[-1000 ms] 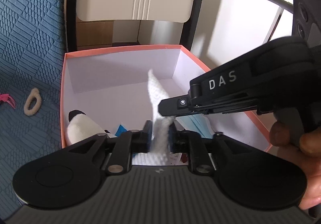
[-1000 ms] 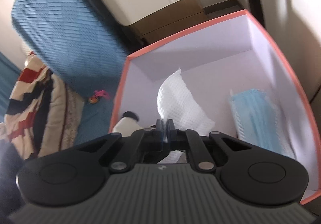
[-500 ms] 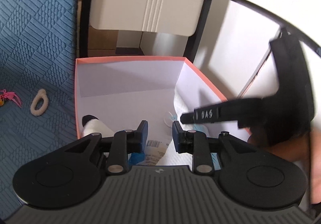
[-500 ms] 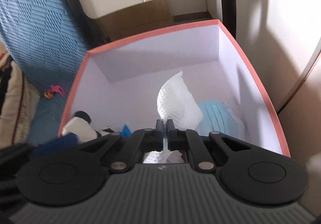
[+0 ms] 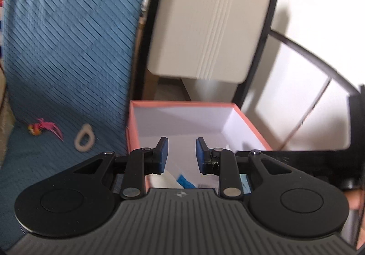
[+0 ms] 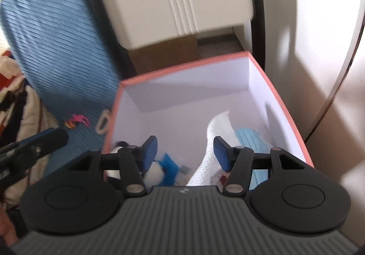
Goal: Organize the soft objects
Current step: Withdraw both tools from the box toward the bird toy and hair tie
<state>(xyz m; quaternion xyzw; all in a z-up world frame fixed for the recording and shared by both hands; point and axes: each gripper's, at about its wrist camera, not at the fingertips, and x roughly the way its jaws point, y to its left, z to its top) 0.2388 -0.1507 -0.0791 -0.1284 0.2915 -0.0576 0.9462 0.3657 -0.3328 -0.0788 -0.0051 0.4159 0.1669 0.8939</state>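
Observation:
A pink-rimmed white box [image 6: 280, 99] [image 5: 182, 103] stands beside the blue quilted bed cover. In it lie a white waffle cloth [image 6: 219, 127], a blue face mask [image 6: 248, 138], a black-and-white plush toy [image 6: 155, 172] and a blue packet [image 6: 168, 163]. My right gripper [image 6: 186, 152] is open and empty above the box, the cloth lying loose by its right finger. My left gripper [image 5: 182, 155] is open and empty at the box's near edge. A cream hair tie [image 5: 84, 138] and a pink toy [image 5: 45, 128] lie on the cover.
The blue quilted cover [image 5: 68, 38] rises on the left. A beige cabinet [image 5: 205, 26] stands behind the box. A black curved metal frame [image 5: 314, 56] runs along the right by the white wall. A striped blanket [image 6: 13, 86] lies at far left.
My right gripper has opened and let go of the white cloth, which now lies in the box. My left gripper has opened, let go of the cloth and drawn back and up.

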